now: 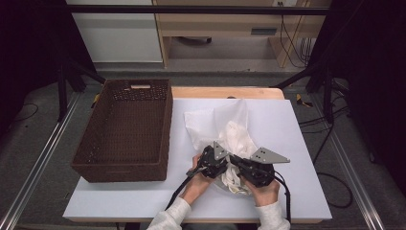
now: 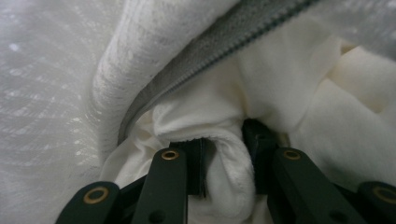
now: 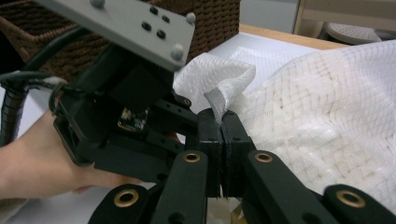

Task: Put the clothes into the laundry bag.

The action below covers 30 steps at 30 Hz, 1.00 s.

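Left gripper (image 2: 224,163) pinches white cloth (image 2: 280,93) inside the mesh bag (image 1: 210,120); right gripper (image 3: 223,126), clamped on the bag's zipper edge (image 3: 217,100), sits at its 3 o'clock.

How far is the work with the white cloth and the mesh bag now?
Done: the mesh laundry bag lies unzipped on the table. In hand: the right gripper is shut on the bag's zipper edge, holding the mouth open, while the left gripper pinches a fold of the white cloth at the opening. Left: whether the cloth goes in or out I cannot tell; the wicker basket holds nothing.
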Motion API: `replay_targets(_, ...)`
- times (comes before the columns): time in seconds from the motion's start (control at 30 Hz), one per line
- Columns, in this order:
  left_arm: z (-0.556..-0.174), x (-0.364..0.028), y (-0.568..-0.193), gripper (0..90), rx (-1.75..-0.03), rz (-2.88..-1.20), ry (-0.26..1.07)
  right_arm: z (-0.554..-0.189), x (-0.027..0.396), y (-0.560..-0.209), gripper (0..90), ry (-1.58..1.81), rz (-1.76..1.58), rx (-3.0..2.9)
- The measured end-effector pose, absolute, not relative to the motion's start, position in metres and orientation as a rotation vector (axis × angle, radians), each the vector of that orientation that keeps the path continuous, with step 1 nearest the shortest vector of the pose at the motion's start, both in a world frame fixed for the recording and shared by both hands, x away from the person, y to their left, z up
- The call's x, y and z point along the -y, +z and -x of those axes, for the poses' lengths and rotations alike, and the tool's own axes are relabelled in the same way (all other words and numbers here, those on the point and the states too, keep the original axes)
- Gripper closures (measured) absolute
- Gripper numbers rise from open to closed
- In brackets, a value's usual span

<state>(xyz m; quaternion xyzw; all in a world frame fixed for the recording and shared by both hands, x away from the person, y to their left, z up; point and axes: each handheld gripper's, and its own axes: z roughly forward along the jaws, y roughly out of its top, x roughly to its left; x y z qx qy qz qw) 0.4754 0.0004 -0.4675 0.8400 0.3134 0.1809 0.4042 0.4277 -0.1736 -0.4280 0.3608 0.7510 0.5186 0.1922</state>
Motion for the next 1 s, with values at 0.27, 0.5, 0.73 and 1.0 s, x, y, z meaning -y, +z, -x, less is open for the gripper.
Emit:
replay_targets(0.27,-0.454,-0.033,-0.451,37.7,-0.771,-2.122,0.47,-0.431,0.178,-0.434,89.0,1.421,-1.05,-2.105)
replay_targets(0.5,-0.428,-0.074,-0.439,31.3,-0.762,-2.12,0.503,-0.431,0.178,-0.435,89.0,1.411,-1.058,-2.108)
replay_targets(0.73,-0.446,-0.074,-0.471,40.0,-0.896,-2.188,0.485,-0.431,0.179,-0.435,89.0,1.409,-1.06,-2.11)
replay_targets(1.0,-0.454,-0.071,-0.479,69.8,-0.902,-2.199,0.389,-0.432,0.179,-0.435,89.0,1.411,-1.063,-2.114)
